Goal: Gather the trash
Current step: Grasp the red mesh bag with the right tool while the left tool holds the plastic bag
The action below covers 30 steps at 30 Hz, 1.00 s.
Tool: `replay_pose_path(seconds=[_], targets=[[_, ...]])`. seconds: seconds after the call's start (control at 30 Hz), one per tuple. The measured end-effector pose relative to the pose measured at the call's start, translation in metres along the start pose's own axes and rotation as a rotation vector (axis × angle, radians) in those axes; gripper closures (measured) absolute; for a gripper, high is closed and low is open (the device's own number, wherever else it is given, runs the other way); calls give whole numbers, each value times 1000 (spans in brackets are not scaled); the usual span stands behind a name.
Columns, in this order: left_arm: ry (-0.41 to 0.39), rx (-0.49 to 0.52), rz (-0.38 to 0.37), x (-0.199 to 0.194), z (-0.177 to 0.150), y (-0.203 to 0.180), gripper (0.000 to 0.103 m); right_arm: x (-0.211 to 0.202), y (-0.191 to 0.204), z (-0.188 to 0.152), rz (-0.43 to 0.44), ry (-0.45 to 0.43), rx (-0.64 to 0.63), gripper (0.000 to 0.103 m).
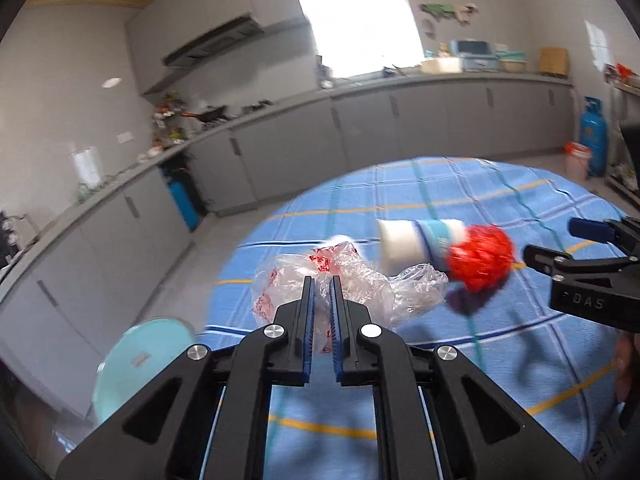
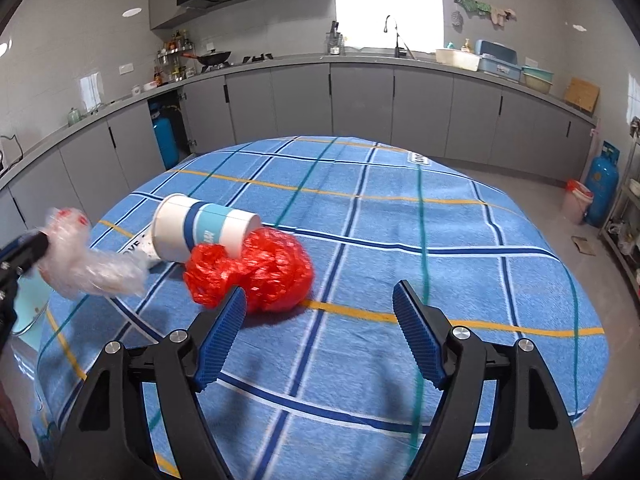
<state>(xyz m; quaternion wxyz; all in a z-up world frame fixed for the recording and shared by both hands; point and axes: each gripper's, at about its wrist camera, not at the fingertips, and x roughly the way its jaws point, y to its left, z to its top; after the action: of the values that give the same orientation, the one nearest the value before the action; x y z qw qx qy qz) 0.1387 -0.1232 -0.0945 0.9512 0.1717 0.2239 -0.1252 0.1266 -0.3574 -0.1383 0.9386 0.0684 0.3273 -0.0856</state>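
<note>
My left gripper (image 1: 322, 292) is shut on a crumpled clear plastic bag (image 1: 360, 280) with red print, held above the table's left side; the bag also shows in the right wrist view (image 2: 92, 268). A white paper cup (image 2: 204, 228) with a blue band lies on its side on the blue checked tablecloth (image 2: 400, 240). A crumpled red plastic bag (image 2: 256, 272) lies against the cup's base. My right gripper (image 2: 318, 300) is open and empty, just right of and before the red bag. It shows at the right edge in the left wrist view (image 1: 560, 248).
A light teal round bin (image 1: 140, 364) stands on the floor at the table's left. Grey kitchen counters run along the back walls. A blue gas cylinder (image 2: 602, 192) and a white bucket with a red liner (image 2: 576, 200) stand at the right.
</note>
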Motion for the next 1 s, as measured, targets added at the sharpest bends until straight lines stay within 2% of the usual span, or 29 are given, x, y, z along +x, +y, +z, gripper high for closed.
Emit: replay_pose_path(seconds=[0.17,0.47,0.5,0.53,0.57,0.73,0.83,1.0], targets=[[3,-53,71,1,-4,29,95,15,22,12,11,38,-43,28],[25,-80,70,9,-15,41,95,49,31,21,-5,130,-26,28],[29,-84,66,10,-15,42,95,52,31,20,-5,144,-24,30],[34,-88,60,12,-16,42,95,54,31,18,-1,158,-23,40],[38,-93,56,12,-17,43,95,56,30,18,5,171,-17,45],[48,-102,43,15,-19,46,95,59,27,15,7,197,-8,65],[49,-106,42,15,-19,46,95,56,26,13,5,197,-9,74],[51,-107,37,16,-19,46,95,46,22,11,-6,177,-3,80]])
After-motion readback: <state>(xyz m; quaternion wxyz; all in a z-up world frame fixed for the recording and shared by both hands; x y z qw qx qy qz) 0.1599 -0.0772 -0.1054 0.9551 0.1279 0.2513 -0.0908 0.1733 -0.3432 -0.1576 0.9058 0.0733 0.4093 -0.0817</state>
